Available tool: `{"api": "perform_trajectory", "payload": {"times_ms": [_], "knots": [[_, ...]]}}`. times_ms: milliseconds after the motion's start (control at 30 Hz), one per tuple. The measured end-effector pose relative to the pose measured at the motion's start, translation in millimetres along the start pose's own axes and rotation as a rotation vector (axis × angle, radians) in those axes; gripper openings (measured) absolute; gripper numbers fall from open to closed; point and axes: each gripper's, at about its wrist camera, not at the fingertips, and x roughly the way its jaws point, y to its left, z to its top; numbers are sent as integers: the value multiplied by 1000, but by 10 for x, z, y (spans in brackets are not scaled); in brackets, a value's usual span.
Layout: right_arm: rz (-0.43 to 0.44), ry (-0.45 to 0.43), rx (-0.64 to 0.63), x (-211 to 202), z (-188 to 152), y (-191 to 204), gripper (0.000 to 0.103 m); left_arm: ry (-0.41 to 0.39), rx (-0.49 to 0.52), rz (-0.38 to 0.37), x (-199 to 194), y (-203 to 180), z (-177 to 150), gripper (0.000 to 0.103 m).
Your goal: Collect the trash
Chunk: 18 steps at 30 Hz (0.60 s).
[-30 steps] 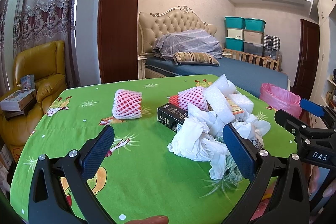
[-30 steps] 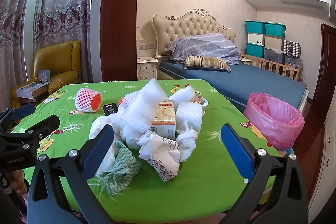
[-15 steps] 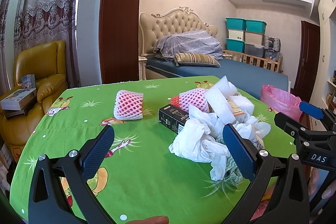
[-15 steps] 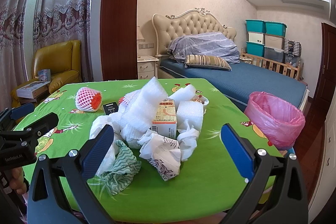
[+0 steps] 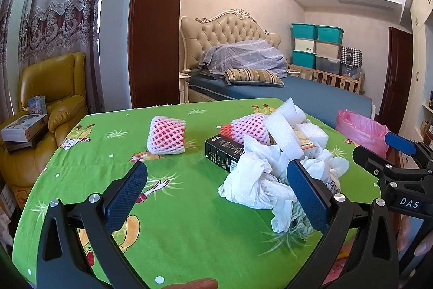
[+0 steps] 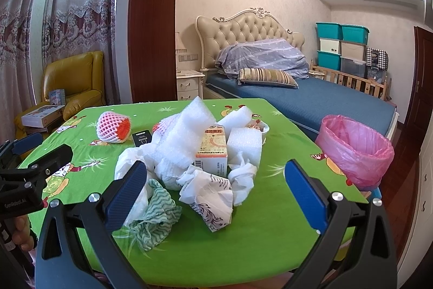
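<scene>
A heap of trash lies on the green table (image 6: pixel 251 234): white crumpled plastic (image 5: pixel 257 180), foam sheets (image 6: pixel 186 132), a yellow carton (image 6: pixel 212 151), a printed paper wad (image 6: pixel 211 194), a green-white cloth (image 6: pixel 154 216) and a black box (image 5: pixel 224 153). A foam-netted fruit (image 5: pixel 166 136) lies apart to the left. A bin with a pink bag (image 6: pixel 354 151) stands off the table's right side. My left gripper (image 5: pixel 216 191) is open and empty, near the heap's left. My right gripper (image 6: pixel 215 188) is open and empty, just short of the heap.
A yellow armchair (image 5: pixel 51 99) with boxes stands left of the table. A bed (image 6: pixel 311 96) lies behind the table, with storage bins (image 6: pixel 341 45) stacked at the far wall. A brown wall panel (image 5: pixel 155 23) rises behind the table.
Both grippers have crept very slightly forward toward the heap; both stay open and nothing on the table has moved.
</scene>
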Motion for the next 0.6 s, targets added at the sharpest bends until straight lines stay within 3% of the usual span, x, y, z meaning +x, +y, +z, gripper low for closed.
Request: {"api": "perform_trajectory", "payload": {"times_ms": [600], "knots": [[-14,61,8,91,-73,-73,99,-5,0,22,-26,-13,-42,97]]}}
